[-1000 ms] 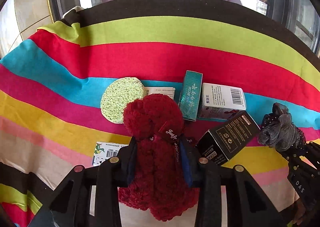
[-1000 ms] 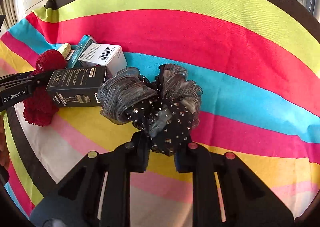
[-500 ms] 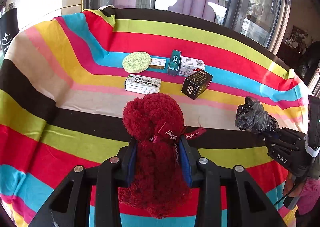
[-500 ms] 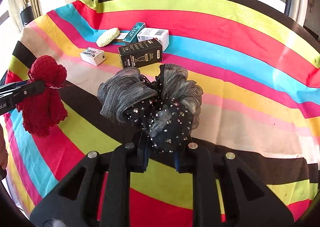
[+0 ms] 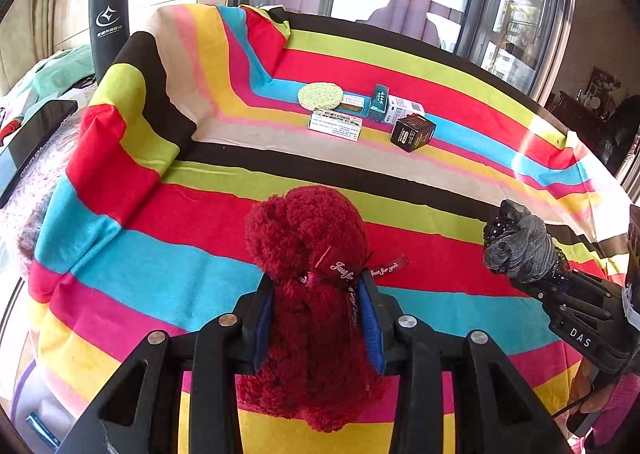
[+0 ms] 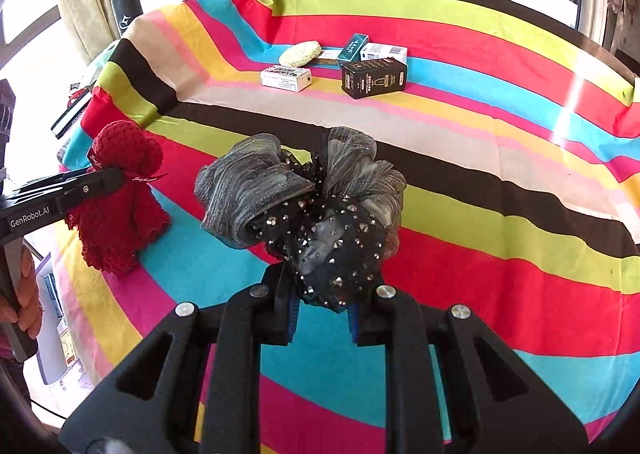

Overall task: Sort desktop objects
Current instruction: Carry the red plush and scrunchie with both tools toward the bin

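Observation:
My left gripper (image 5: 318,318) is shut on a dark red fuzzy towel bear (image 5: 308,254) with a ribbon, held above the striped cloth; the bear (image 6: 120,206) shows at the left in the right wrist view. My right gripper (image 6: 320,314) is shut on a grey and black studded hair scrunchie (image 6: 304,206), which also appears at the right in the left wrist view as the scrunchie (image 5: 518,246). Far back on the cloth lie a green round sponge (image 5: 320,95), a white box (image 5: 336,125), a teal box (image 5: 377,102), another white box (image 5: 404,109) and a black box (image 5: 413,132).
The table is covered by a striped cloth (image 5: 440,70) with folds at its left corner. A black flask (image 5: 109,18) stands beyond the left edge, near a dark flat device (image 5: 36,134). Windows run behind the table. A hand (image 6: 24,286) holds the left gripper's handle.
Both grippers have pulled back from the group of boxes toward the near side of the table, each carrying its object. The boxes and sponge now look small and far.

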A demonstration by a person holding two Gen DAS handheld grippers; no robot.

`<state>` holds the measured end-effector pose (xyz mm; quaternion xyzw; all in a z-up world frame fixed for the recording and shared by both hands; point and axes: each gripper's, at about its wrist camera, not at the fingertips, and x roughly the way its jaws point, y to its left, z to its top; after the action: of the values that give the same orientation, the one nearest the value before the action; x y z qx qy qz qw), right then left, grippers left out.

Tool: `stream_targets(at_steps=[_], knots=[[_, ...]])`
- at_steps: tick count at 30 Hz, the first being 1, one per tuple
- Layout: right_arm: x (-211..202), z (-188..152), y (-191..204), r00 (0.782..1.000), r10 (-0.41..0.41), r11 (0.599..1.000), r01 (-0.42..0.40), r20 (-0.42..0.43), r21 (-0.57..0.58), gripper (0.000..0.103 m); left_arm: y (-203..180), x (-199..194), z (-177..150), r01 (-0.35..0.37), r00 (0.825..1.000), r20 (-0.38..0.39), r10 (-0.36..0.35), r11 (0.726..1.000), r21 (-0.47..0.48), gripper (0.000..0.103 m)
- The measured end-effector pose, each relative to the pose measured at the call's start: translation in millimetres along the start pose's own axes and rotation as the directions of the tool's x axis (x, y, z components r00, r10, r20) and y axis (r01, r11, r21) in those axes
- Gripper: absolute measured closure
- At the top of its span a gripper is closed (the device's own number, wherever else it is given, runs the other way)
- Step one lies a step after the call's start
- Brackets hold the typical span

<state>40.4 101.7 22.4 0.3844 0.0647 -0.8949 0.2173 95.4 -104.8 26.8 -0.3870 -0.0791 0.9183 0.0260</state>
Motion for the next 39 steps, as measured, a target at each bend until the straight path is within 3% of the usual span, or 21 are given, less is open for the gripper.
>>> stream_targets(at_steps=[16,25,32,39], knots=[[-12,-22,71,0.998,0.062,0.993,-0.063,-0.019,-0.103,0.081,46,-41,-40,-0.033,0.999,0.025,0.034,0.998,-0.062,0.064],[-6,-25,125,0.992,0.121,0.966,-0.128,-0.044,-0.224,0.081,82,-74,-61,-0.097,0.993,0.062,0.104,0.990,-0.098,0.064],[-1,-31,181,0.979,0.191,0.915,-0.206,-0.077,-0.348,0.081,135,-101,-86,-0.164,0.981,0.071,0.182,0.964,-0.209,0.064],[3,-43,243,0.959,0.256,0.832,-0.285,-0.126,-0.477,0.081,194,-126,-117,-0.252,0.958,0.043,0.282,0.908,-0.336,0.064]])
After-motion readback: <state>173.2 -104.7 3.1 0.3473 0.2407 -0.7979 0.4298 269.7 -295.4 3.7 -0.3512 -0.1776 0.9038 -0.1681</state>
